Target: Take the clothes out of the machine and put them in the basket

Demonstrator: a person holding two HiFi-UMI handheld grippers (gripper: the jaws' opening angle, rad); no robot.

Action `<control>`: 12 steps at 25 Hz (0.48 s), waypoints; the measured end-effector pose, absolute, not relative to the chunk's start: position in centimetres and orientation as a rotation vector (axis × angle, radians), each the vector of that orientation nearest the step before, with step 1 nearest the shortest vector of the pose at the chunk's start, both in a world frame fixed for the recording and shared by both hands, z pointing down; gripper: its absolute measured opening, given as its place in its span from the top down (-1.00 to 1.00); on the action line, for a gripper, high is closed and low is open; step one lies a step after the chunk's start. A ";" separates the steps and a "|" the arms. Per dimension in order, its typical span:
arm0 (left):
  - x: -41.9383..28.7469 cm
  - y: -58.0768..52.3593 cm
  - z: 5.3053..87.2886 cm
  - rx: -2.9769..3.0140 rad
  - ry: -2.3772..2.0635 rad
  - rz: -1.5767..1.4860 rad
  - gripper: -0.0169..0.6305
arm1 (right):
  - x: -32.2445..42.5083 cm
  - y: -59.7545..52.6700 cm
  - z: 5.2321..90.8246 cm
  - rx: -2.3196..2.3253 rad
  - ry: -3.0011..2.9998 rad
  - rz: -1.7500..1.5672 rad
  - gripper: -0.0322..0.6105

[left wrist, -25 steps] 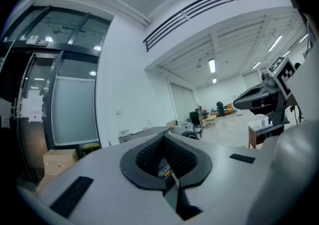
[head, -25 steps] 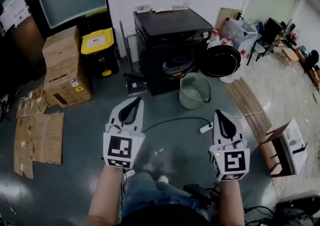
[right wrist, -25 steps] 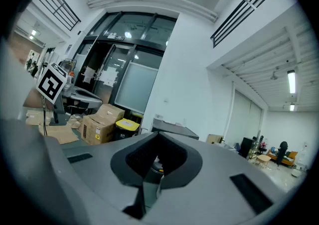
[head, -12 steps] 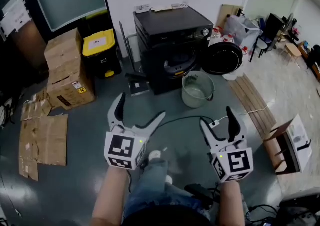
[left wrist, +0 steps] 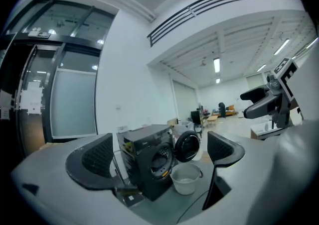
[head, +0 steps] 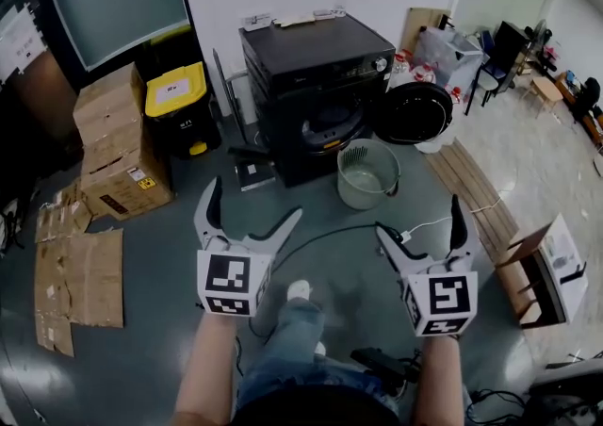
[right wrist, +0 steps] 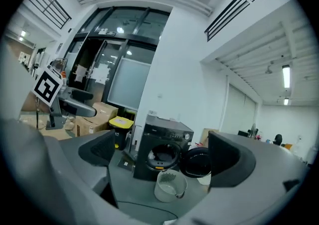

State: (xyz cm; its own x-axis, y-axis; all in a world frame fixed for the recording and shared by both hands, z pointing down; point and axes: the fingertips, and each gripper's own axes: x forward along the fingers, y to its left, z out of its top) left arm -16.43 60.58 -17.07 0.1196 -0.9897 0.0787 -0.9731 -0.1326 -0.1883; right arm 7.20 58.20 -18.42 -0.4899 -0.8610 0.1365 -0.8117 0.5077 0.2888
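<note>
Barely started; machine (head: 320,94) stands open, basket (head: 367,172) beside it looks empty; left gripper (head: 254,200) and right gripper (head: 420,215) just opened wide, holding nothing; whole load left.

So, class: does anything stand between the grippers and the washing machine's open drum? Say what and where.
Nothing blocks it: the door hangs aside at right. Only the basket before the drum and a cable on the floor lie between. Jaws of left gripper and right gripper have just been opening, empty.
</note>
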 end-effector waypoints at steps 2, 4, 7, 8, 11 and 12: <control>-17.1 58.3 -17.4 -2.289 2.009 -0.258 -0.78 | 7.0 56.0 -19.2 1.436 -2.500 -0.275 -0.83; -17.9 55.5 -17.6 -2.299 2.012 -0.235 -0.78 | 6.8 53.4 -19.4 1.452 -2.488 -0.271 -0.83; -19.2 51.3 -17.9 -2.313 2.013 -0.218 -0.78 | 6.2 49.4 -19.3 1.460 -2.462 -0.253 -0.83; -19.7 49.8 -17.9 -2.316 2.014 -0.212 -0.78 | 5.8 48.1 -19.3 1.462 -2.457 -0.248 -0.83; -21.5 45.3 -17.8 -2.330 2.019 -0.204 -0.78 | 4.4 44.3 -19.2 1.462 -2.455 -0.217 -0.82; -22.1 43.9 -17.6 -2.339 2.021 -0.206 -0.78 | 3.9 43.1 -18.9 1.461 -2.456 -0.199 -0.82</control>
